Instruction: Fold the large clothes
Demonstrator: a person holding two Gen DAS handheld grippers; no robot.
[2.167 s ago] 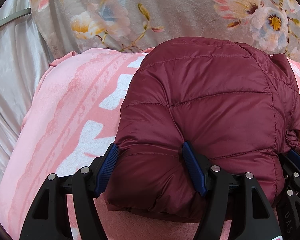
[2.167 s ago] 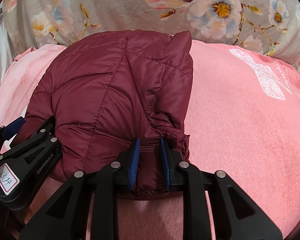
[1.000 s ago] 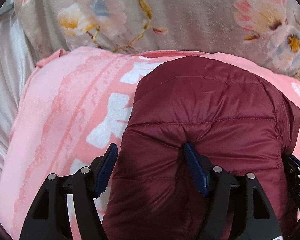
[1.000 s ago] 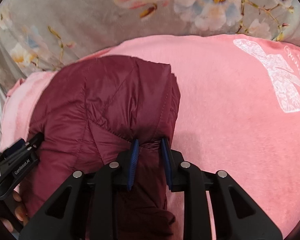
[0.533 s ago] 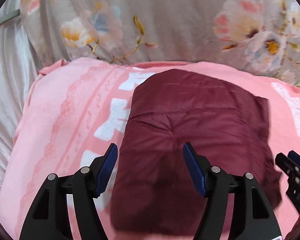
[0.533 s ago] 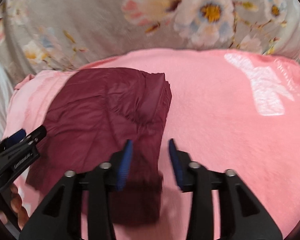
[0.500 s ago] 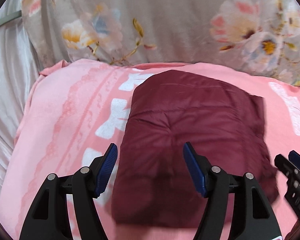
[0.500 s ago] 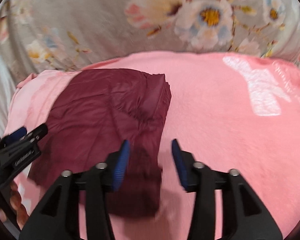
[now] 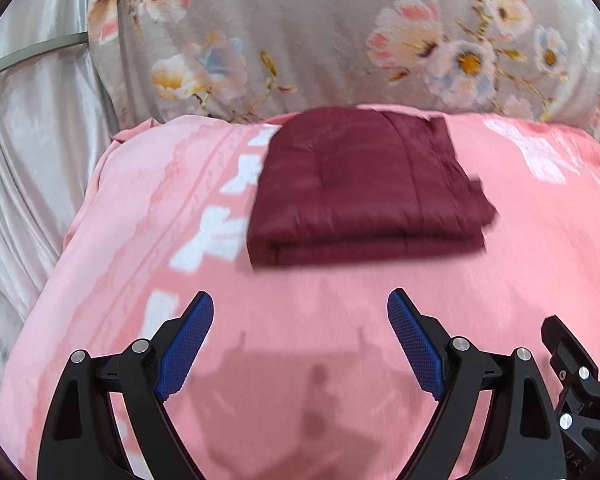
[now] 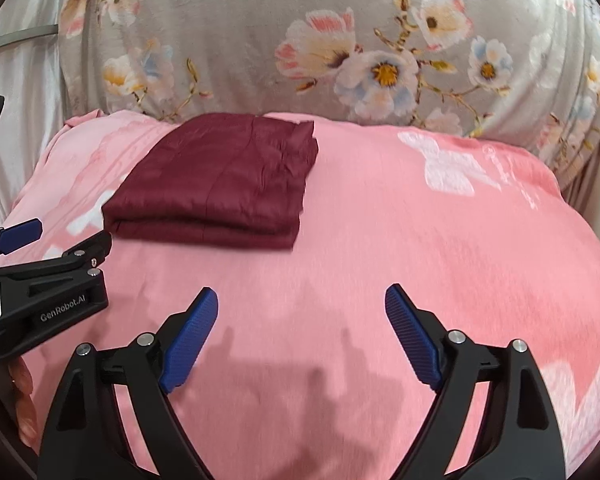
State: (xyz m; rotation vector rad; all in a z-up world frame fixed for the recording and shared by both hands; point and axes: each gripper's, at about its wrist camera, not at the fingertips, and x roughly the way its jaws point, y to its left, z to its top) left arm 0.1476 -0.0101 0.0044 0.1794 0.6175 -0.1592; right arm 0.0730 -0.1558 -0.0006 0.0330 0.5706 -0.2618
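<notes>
A maroon quilted jacket (image 9: 364, 184) lies folded into a flat rectangle on a pink blanket (image 9: 300, 340). It also shows in the right wrist view (image 10: 224, 184), at the back left. My left gripper (image 9: 300, 344) is open and empty, well back from the jacket's near edge. My right gripper (image 10: 300, 340) is open and empty too, nearer than the jacket and to its right. The left gripper shows at the left edge of the right wrist view (image 10: 52, 260).
A grey floral cover (image 10: 340, 48) rises behind the pink blanket. A silvery satin sheet (image 9: 32, 120) hangs at the left. The pink blanket (image 10: 440, 240) stretches bare to the right of the jacket and toward me.
Both grippers let go of the jacket and drew back toward me. The right jaws opened wide. The jacket now lies flat and folded, farther away.
</notes>
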